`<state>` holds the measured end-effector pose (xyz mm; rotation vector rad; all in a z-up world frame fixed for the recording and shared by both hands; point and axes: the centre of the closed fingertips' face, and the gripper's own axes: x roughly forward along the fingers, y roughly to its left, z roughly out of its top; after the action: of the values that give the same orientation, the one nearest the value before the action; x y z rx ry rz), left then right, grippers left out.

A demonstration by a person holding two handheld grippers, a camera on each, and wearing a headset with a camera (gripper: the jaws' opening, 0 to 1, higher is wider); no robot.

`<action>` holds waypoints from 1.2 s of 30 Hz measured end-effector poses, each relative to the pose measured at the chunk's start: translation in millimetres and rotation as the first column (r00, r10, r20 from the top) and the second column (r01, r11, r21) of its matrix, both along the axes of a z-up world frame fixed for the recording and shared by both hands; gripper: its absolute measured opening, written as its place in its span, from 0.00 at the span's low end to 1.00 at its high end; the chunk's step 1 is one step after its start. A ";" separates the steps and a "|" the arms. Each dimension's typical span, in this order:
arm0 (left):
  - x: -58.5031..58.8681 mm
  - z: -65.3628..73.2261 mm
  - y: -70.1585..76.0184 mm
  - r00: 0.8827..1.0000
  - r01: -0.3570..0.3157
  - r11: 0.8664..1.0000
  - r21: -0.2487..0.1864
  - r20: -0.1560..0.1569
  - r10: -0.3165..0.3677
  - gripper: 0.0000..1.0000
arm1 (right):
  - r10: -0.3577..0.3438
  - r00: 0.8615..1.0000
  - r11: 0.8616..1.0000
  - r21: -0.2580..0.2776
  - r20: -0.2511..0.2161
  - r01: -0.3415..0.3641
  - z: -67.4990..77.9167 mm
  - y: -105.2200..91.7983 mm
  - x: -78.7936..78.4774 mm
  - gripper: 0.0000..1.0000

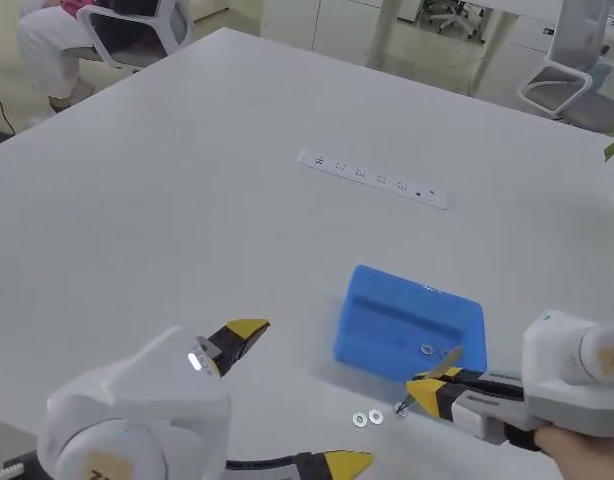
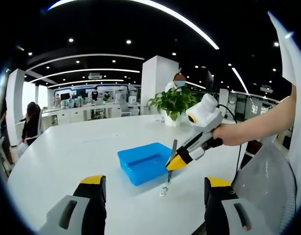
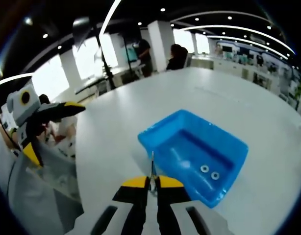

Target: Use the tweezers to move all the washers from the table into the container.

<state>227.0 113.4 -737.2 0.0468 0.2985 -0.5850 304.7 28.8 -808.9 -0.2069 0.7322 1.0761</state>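
A blue container (image 1: pixel 385 310) sits on the white table, with a washer (image 1: pixel 427 349) in it; the right gripper view shows the container (image 3: pixel 175 132) holding two washers (image 3: pixel 210 172). Two more washers (image 1: pixel 368 418) lie on the table in front of it, and show small in the left gripper view as washers (image 2: pixel 163 191). My right gripper (image 1: pixel 427 390) is shut on metal tweezers (image 1: pixel 445 364), whose tip points down just right of those washers. The tweezers (image 3: pixel 152 164) rise thin between the shut jaws. My left gripper (image 1: pixel 299 396) is open and holds nothing, to the left of the container (image 2: pixel 143 164).
A white power strip (image 1: pixel 372 178) lies farther back on the table. Chairs (image 1: pixel 137 30) and a seated person stand past the far left edge. A potted plant (image 2: pixel 175 103) stands at the table's far side. Bare tabletop spreads left of the container.
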 end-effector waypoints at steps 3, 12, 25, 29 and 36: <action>0.1 0.0 0.6 1.000 -0.003 1.000 0.000 -0.001 0.003 0.83 | 0.004 1.000 1.000 0.027 0.010 -0.004 13.1 5.4 -0.8 0.03; -0.4 1.0 0.5 1.000 -0.002 1.000 -0.002 0.003 0.002 0.83 | 0.016 0.998 0.997 0.078 0.056 -0.020 50.7 16.7 -0.3 0.03; -0.1 0.8 1.3 1.000 -0.006 1.000 -0.004 -0.002 0.006 0.83 | -0.025 0.995 0.994 0.107 0.098 0.015 71.0 21.1 32.7 0.03; -0.2 0.2 1.2 1.000 -0.005 1.000 0.000 -0.006 0.005 0.83 | -0.025 0.995 0.995 0.099 0.097 0.015 68.1 21.6 37.6 0.03; 1.1 4.3 3.4 1.000 -0.014 1.000 -0.021 0.012 0.014 0.83 | -0.033 0.994 0.999 0.038 0.102 0.029 55.8 13.4 54.5 0.03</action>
<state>228.1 116.8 -732.9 0.0286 0.2804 -0.5735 359.2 42.2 -753.1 -0.2178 0.6214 1.0408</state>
